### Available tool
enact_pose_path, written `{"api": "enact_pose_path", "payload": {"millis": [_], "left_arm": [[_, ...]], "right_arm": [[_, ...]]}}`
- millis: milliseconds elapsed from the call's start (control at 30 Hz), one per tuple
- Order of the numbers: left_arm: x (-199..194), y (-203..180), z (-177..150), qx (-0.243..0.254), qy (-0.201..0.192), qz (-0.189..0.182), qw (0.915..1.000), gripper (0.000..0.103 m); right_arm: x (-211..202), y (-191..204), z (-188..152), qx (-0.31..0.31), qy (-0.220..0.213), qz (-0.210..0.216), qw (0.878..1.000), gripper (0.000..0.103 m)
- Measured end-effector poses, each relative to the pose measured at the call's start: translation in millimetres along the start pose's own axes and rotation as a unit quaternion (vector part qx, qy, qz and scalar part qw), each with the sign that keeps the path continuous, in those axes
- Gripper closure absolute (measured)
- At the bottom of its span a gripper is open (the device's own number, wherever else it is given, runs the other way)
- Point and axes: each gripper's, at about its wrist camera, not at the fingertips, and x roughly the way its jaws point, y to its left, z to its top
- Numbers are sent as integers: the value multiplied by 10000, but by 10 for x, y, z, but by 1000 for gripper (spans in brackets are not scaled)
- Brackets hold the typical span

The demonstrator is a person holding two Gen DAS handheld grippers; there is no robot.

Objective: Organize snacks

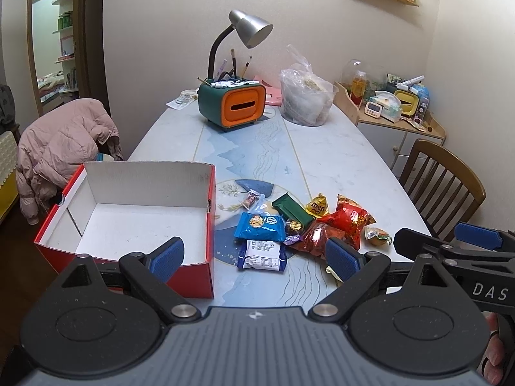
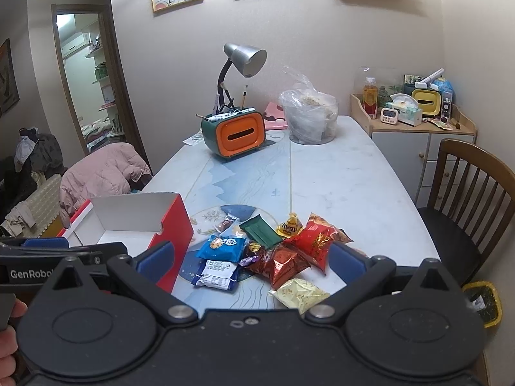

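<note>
- Pale marbled table in a small dining room, wooden chair at 3 o'clock.
- Left claw spread wide, holding nothing, hovering over the near table edge.
- Right claw likewise wide open and empty, above the snack pile.
- Just ahead at 12 o'clock: blue cookie packet, white-labelled packet, red foil bags, green bar, yellow M&M's pouch, all overlapping.
- At 10 o'clock of the pile: red box, open, nothing inside.
- Likely risks: pinching two overlapped packets at once; slippery foil sliding free; nudging the light box off the near edge; crushing cookies.
</note>
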Motion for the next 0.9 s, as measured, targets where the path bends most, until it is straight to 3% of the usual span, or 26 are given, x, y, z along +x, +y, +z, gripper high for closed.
{"api": "enact_pose_path", "payload": {"millis": [900], "left_arm": [[44, -48, 70, 45, -9, -26, 10000, 8]], "right_arm": [[32, -26, 63, -60, -110, -33, 9999, 1]]}}
